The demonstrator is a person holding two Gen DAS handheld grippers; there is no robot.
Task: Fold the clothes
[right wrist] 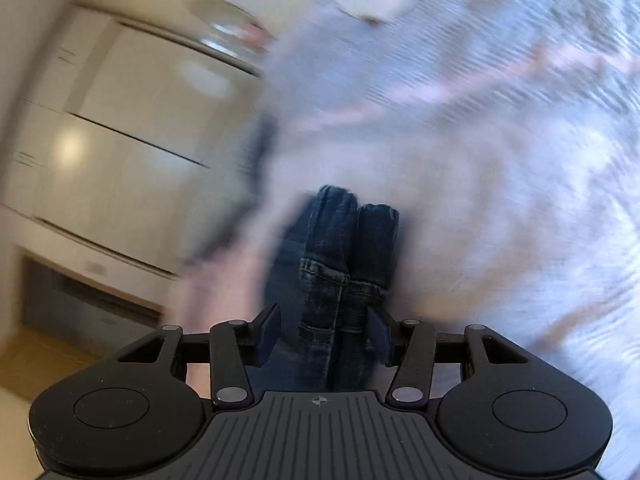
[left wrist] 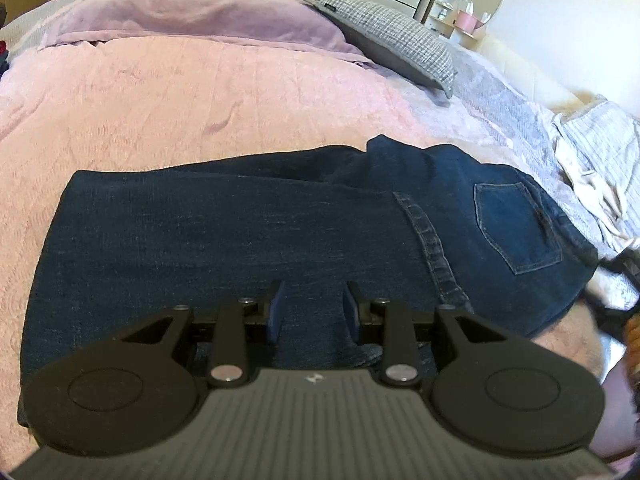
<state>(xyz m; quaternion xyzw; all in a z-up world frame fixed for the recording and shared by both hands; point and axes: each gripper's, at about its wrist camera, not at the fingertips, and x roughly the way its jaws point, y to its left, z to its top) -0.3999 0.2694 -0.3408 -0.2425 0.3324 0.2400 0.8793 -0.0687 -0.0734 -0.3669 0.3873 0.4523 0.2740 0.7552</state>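
Dark blue jeans [left wrist: 240,232] lie folded across the pink bed cover [left wrist: 160,100], with the back pocket to the right. My left gripper [left wrist: 314,304] sits low at their near edge. Denim fills the gap between its blue pads, so it looks shut on the cloth. In the blurred right wrist view, a thick bunched end of the jeans [right wrist: 344,248] stands between the fingers of my right gripper [right wrist: 324,328]. The right pad is at the denim, but a gap shows beside the left pad, so this gripper is open around the cloth.
A lilac blanket [left wrist: 180,16] and a grey checked pillow [left wrist: 400,36] lie at the far side of the bed. A heap of pale clothes [left wrist: 592,152] sits at the right. White wardrobe doors [right wrist: 120,120] stand beyond the bed edge.
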